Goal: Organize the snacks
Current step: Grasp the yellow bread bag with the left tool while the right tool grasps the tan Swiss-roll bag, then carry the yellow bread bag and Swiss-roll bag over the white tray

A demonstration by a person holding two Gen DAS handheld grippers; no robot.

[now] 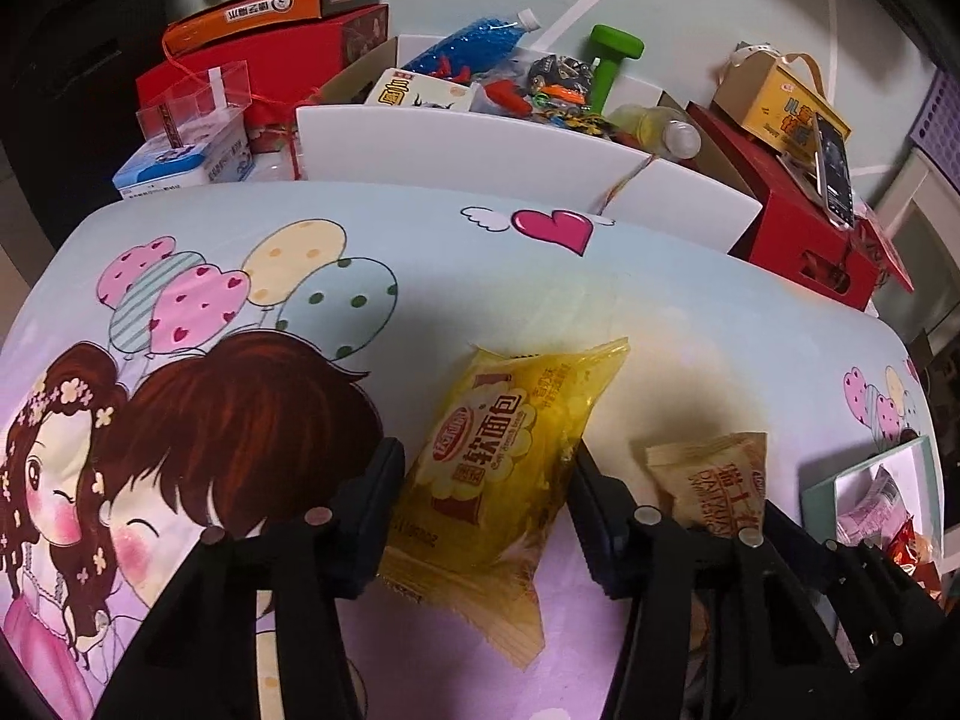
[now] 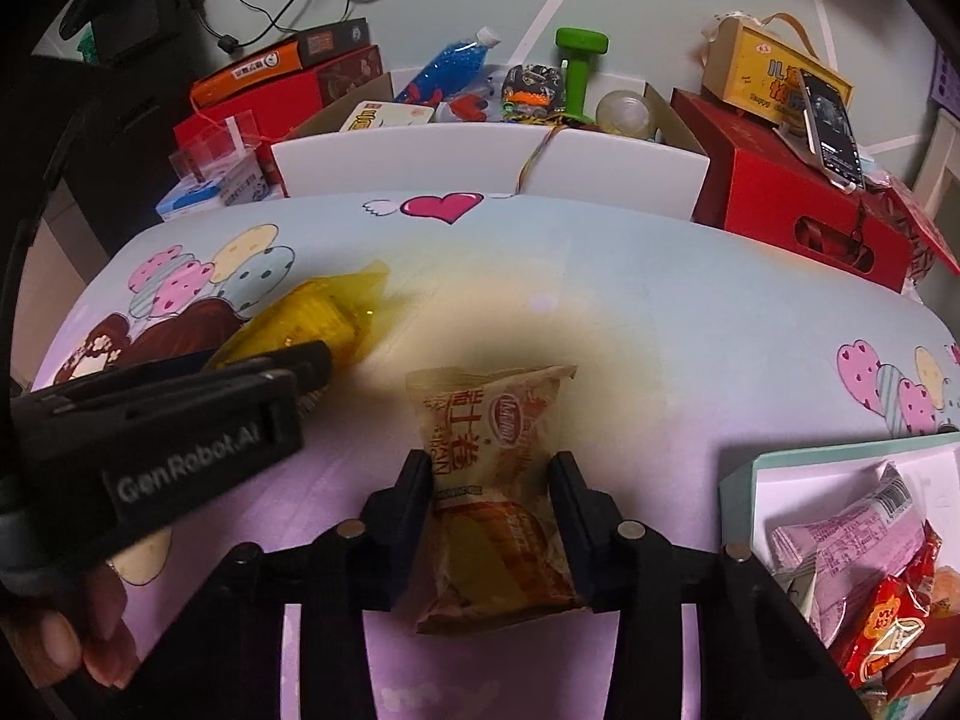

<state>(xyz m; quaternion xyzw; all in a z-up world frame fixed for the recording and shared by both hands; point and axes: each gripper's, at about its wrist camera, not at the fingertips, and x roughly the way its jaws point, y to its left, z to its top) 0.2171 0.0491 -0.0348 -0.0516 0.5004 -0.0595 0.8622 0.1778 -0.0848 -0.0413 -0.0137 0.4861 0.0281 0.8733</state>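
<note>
Grasping step in hand. Left gripper (image 1: 480, 498) clamped on yellow bread packet (image 1: 504, 468); right gripper (image 2: 492, 516) clamped on tan roll packet (image 2: 492, 480). Both packets lying on cartoon tablecloth (image 2: 660, 324). Next: lift and carry to snack box (image 2: 744, 474) at right.

Dim, purple-tinted fisheye views, corners dark, edges warped and soft

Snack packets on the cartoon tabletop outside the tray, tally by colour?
Yellow: 1, yellow bread packet, between the left hand-held gripper fingers.
Tan: 1, tan roll packet, between the right hand-held gripper fingers.
Total: 2
</note>
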